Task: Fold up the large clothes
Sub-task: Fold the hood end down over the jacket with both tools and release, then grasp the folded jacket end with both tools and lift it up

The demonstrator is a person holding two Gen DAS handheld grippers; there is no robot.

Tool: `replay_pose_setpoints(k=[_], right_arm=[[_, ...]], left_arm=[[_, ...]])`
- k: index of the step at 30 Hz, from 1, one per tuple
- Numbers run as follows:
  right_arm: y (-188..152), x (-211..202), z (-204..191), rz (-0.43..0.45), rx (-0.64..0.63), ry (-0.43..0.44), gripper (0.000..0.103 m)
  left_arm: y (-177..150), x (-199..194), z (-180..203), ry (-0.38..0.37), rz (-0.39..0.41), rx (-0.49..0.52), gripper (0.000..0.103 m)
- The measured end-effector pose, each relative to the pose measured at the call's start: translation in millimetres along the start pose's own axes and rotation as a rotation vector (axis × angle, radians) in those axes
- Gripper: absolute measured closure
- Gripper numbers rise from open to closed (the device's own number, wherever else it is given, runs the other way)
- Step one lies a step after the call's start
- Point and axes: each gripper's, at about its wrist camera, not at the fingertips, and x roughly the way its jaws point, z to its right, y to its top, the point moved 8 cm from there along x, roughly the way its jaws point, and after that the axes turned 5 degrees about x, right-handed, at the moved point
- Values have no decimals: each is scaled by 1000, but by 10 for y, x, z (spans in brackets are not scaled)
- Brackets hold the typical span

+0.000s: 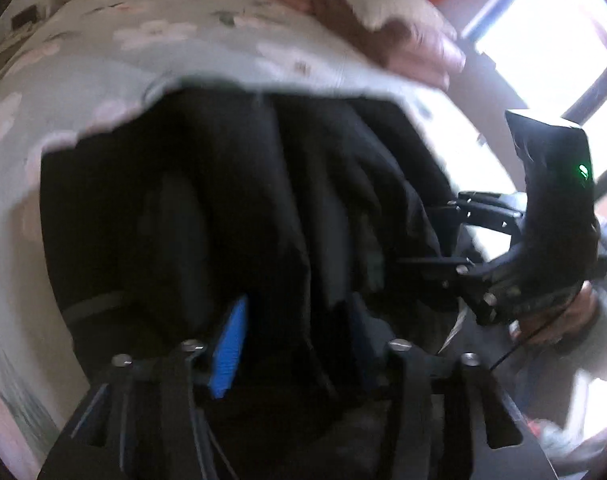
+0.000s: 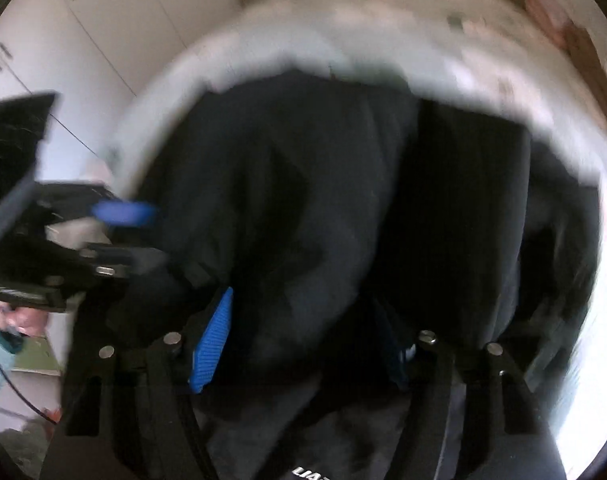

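A large black garment [image 1: 231, 200] hangs bunched over the bed, held up by both grippers. My left gripper [image 1: 295, 344] is shut on a thick fold of the black garment between its blue pads [image 1: 229, 348]. My right gripper [image 2: 303, 344] is shut on another fold of the same garment [image 2: 323, 200], with one blue pad [image 2: 211, 344] showing and the other buried in cloth. The right gripper also shows in the left wrist view [image 1: 435, 232] at the garment's right edge. The left gripper shows in the right wrist view [image 2: 135, 236] at the garment's left edge.
A bed with a pale floral cover [image 1: 143, 40] lies under the garment. Pink and brown pillows [image 1: 383, 32] sit at its far right. A bright window [image 1: 543, 48] is on the right. White wardrobe doors [image 2: 83, 40] stand beyond the bed.
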Motion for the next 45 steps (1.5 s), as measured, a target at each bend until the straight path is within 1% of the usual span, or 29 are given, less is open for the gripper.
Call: replay_pose_setpoints(k=[1, 2, 4, 5, 7, 9, 11, 12, 14, 15, 16, 17, 18, 20, 22, 24, 25, 26, 27, 30, 31, 32, 34, 35, 38, 40, 41, 42, 45], right_arm=[[-91, 98, 32, 30, 6, -19, 35], [-107, 123, 28, 66, -10, -46, 35], [-88, 125, 10, 89, -20, -81, 34], [-85, 86, 0, 92, -12, -74, 34], [-115, -59, 13, 93, -2, -27, 35], [-141, -223, 22, 100, 12, 8, 35], [-159, -495, -4, 170, -8, 25, 35], [-159, -535, -27, 189, -26, 22, 35], [-219, -432, -18, 179, -48, 0, 35], [-290, -289, 17, 153, -53, -26, 36], [-375, -106, 56, 117, -49, -30, 36], [-416, -19, 79, 120, -35, -22, 36], [-407, -38, 85, 150, -26, -19, 36], [-406, -153, 67, 181, -20, -26, 36], [-493, -317, 47, 212, 5, -11, 36], [-639, -517, 34, 240, 29, -11, 36], [-754, -654, 29, 256, 43, -20, 36], [-887, -806, 22, 272, 56, -28, 36], [-1010, -928, 20, 279, 70, -35, 36], [-1410, -1372, 46, 298, 103, -80, 36], [-1485, -1455, 40, 307, 105, -97, 36], [-1628, -1611, 85, 323, 115, -134, 36], [-1770, -1746, 150, 329, 152, -175, 36], [-1884, -1824, 224, 331, 188, -192, 36], [-2145, -1906, 462, 317, 292, -199, 36], [-2345, -1891, 628, 284, 354, -214, 35], [-2456, -1840, 729, 254, 392, -224, 35], [-2519, -1799, 783, 237, 413, -227, 35], [-2778, -1682, 995, 192, 491, -219, 35]], left_arm=[[-65, 56, 11, 22, 12, 6, 49], [-98, 110, 16, 49, 27, 9, 49], [-81, 105, 46, 97, 55, 8, 49], [-59, 43, 70, 104, 71, 7, 49], [-72, -58, 120, 95, 99, 17, 49], [-124, -165, 167, 106, 100, 25, 48], [-158, -278, 236, 85, 135, 25, 48], [-200, -316, 271, 76, 158, 23, 48], [-245, -271, 257, 88, 160, -3, 48], [-282, -175, 216, 97, 149, -21, 48], [-339, -53, 180, 96, 137, -36, 48], [-368, 5, 167, 104, 146, -35, 47], [-362, -6, 163, 129, 165, -19, 46], [-362, -93, 243, 165, 185, 12, 46], [-427, -259, 335, 169, 223, 22, 46], [-560, -466, 425, 156, 253, 7, 46], [-688, -625, 496, 162, 267, -3, 46], [-740, -715, 529, 176, 272, -9, 46], [-905, -879, 590, 204, 270, -28, 46], [-1239, -1161, 699, 241, 232, -81, 46], [-1385, -1289, 732, 259, 229, -96, 46], [-1489, -1357, 731, 274, 225, -113, 46], [-1728, -1477, 660, 299, 211, -171, 45], [-1769, -1514, 598, 298, 207, -201, 45], [-2115, -1570, 459, 249, 188, -329, 45], [-2327, -1573, 362, 206, 179, -409, 45], [-2443, -1547, 303, 196, 162, -459, 45], [-2542, -1522, 244, 189, 151, -501, 45], [-2747, -1406, 126, 197, 129, -578, 45]])
